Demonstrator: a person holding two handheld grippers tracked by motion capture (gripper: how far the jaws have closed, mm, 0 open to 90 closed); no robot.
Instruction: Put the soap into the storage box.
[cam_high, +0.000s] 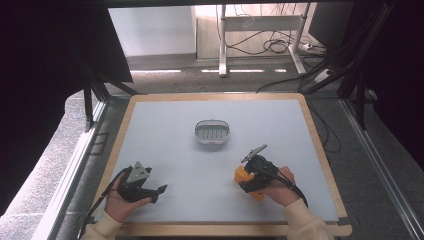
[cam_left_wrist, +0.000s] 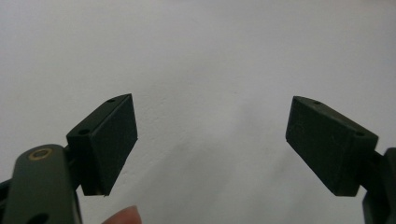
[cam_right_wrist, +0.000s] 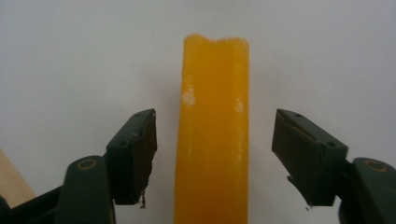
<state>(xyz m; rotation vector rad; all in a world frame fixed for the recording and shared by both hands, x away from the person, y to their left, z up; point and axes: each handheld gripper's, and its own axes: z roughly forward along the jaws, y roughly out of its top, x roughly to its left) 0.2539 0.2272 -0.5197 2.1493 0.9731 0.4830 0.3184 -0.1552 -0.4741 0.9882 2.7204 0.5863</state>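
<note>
In the high view, the right gripper is in the lower right part of the frame, low over the pale grey table, and the person's right hand holds it from behind. An orange block lies on the table right at this gripper, partly covered by its black body. In the right gripper view the same orange block stands as a long upright bar in the middle of the frame, between the two black jaws. The jaws are spread: a clear strip of table shows on each side between the block and the pads, so they do not pinch it. The left gripper is in the lower left part of the high view, held by the left hand, with its grey three-cornered plate on top and its jaws pointing toward the right of the frame. In the left gripper view its jaws are wide apart, and between them there is bare table surface; a fingertip appears at the bottom edge. Near the centre of the high view, well apart from both grippers, an oval grey soap dish with a ribbed inside sits on the table. The table has a light wooden border around the grey surface.
</note>
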